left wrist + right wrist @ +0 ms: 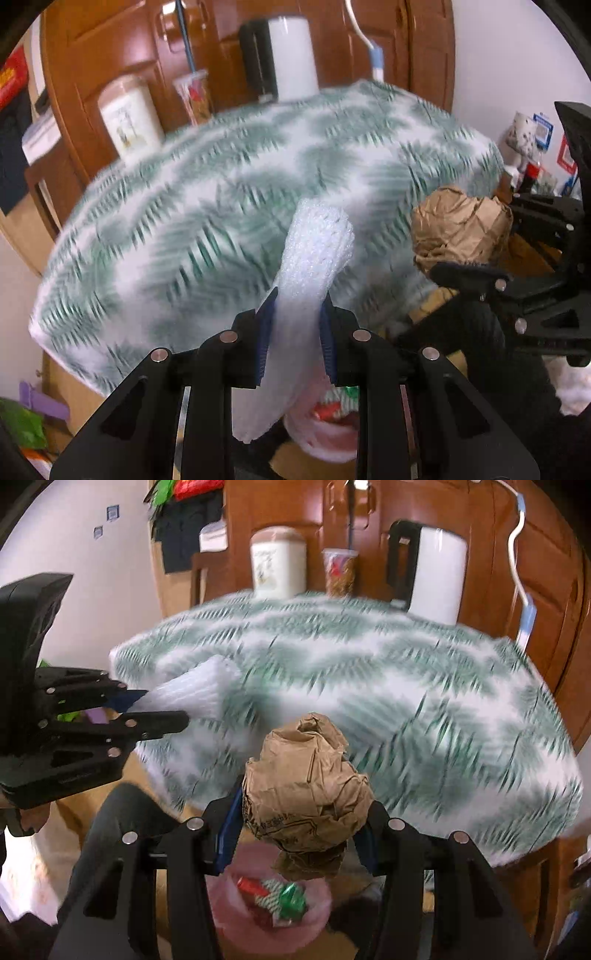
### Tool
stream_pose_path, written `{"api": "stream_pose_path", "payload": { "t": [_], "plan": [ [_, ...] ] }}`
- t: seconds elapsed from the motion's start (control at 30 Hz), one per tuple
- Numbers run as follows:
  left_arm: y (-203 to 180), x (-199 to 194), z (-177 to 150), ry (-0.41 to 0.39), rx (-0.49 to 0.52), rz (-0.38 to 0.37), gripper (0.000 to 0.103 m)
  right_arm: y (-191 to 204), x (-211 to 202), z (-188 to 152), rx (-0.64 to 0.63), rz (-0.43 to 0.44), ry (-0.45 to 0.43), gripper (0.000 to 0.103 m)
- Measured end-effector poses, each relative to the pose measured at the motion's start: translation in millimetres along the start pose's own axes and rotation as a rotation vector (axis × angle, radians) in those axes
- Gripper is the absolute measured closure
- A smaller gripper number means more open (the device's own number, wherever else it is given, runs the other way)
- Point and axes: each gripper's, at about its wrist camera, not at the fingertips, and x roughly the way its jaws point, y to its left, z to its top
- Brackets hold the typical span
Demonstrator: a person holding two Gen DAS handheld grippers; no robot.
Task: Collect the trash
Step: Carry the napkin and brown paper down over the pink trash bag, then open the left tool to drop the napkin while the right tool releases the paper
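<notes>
The left gripper (295, 332) was clamped on a white foam sheet (314, 258), its lower end hiding part of the pink-lined trash bin (236, 923) below. To the right, the right gripper (295, 834) squeezed a crumpled brown paper ball (306, 794) above that bin, and the leaf-print tablecloth (406, 701) was too blurred to read.

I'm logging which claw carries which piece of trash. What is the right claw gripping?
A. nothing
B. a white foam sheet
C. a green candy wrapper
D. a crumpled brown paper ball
D: in the right wrist view the right claw is clamped on the crumpled brown paper ball, while the left claw holds the white foam sheet.
</notes>
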Motion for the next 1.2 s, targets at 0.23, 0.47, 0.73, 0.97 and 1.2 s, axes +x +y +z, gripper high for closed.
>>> {"api": "stream_pose_path", "payload": {
  "t": [0.23, 0.47, 0.73, 0.97, 1.2],
  "plan": [
    [-15, 39, -60, 0.114, -0.047, -0.031, 0.08, 18, 36, -67, 0.01, 0.038, 0.126, 0.052],
    [-20, 111, -117, 0.294, -0.078, -0.058, 0.08, 14, 94, -116, 0.038, 0.054, 0.265, 0.052],
    [-23, 194, -172, 0.492, -0.125, -0.115, 0.08, 8, 166, -160, 0.047, 0.075, 0.433, 0.052],
    [-26, 248, -200, 0.611, -0.155, -0.151, 0.079, -2, 210, -179, 0.078, 0.087, 0.517, 0.052],
    [-28, 276, -209, 0.667, -0.152, -0.159, 0.065, -7, 235, -185, 0.09, 0.097, 0.569, 0.052]
  ]
}}
